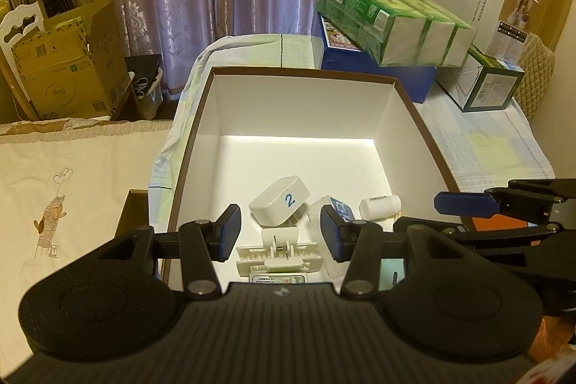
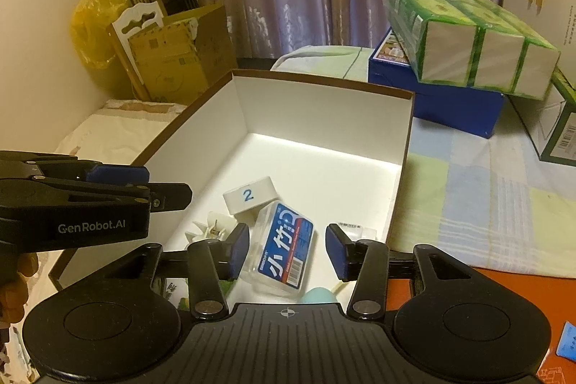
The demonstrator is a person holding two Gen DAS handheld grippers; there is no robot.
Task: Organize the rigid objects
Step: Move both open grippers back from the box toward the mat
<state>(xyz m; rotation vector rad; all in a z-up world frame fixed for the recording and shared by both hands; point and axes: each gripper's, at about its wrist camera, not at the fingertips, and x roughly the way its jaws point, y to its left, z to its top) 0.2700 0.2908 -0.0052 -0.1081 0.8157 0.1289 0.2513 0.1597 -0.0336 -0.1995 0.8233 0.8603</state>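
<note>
1. Left wrist view is looking into the brown-rimmed box (image 1: 414, 103) on the table, where the left gripper (image 1: 280, 233) is hanging part-open, its blue pads gripping nothing.
2. Below it are lying a white block marked 2 (image 1: 279, 200), a white clip piece (image 1: 279, 254) and a small white cylinder (image 1: 379, 206).
3. Right wrist view is showing the right gripper (image 2: 287, 251) part-open, pads apart from the blue-labelled clear case (image 2: 284, 247) lying on the box floor between them.
4. Stacked green packs (image 2: 475, 49) are sitting on a blue box (image 2: 450, 110) behind.
</note>
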